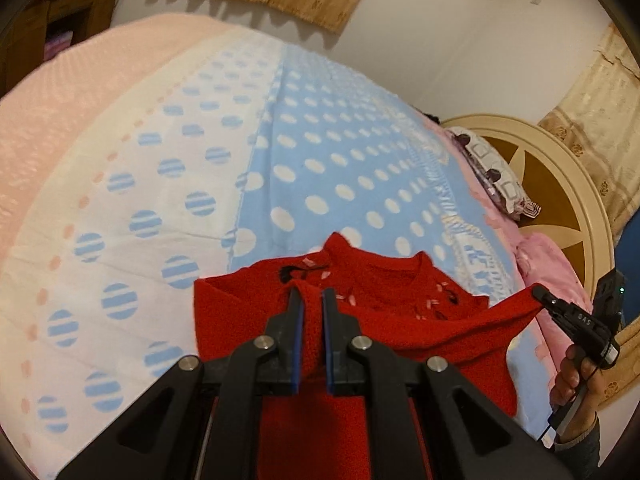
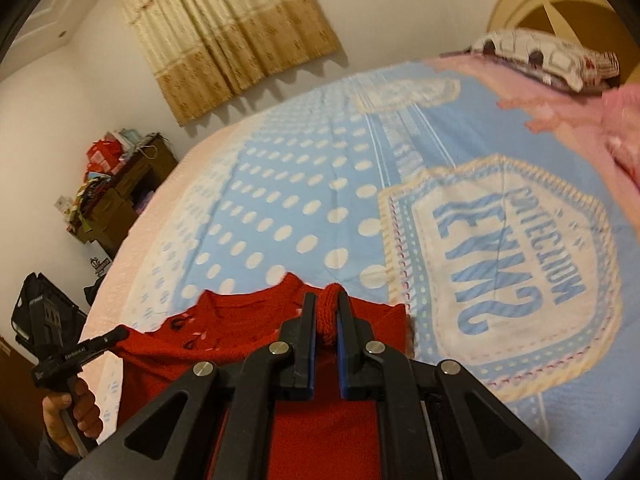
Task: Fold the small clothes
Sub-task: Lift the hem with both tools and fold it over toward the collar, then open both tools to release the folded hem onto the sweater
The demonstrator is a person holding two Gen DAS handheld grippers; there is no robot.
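Sweater [image 1: 400, 320], a small red knitted one, fills the lower middle of both frames, pinched at two spots on its top edge and lifted above the bedspread [image 1: 340, 152]. Seen from the left wrist, the left gripper [image 1: 309, 300] is clamped on a bunched fold of red knit near one shoulder, and the right gripper [image 1: 540, 294] appears at the right edge, its tips closed on the far corner, so the cloth is drawn out between the two. Seen from the right wrist, the right gripper pinches a rolled lump of knit, while the left gripper shows at the lower left, biting the other corner, with a hand [image 2: 70, 412] around its handle. Only the left view shows the neckline [image 1: 416, 262] clearly, at the upper edge of the garment. The long axis of the held edge runs left to right across each frame, and the body drops away toward the bottom edge. Small pink and dark markings dot the chest. Only the right view shows the big shield-shaped badge [image 2: 508, 260] with upside-down lettering on the bedspread at right. The bedspread is pale blue with white dots, with a white dotted band and a pink border. A patterned pillow [image 1: 496, 176] lies before a round cream headboard [image 1: 560, 184] at right. Tan curtains [image 2: 224, 36] hang on white walls, and a dark cluttered shelf [image 2: 116, 188] stands at the left of the right view.
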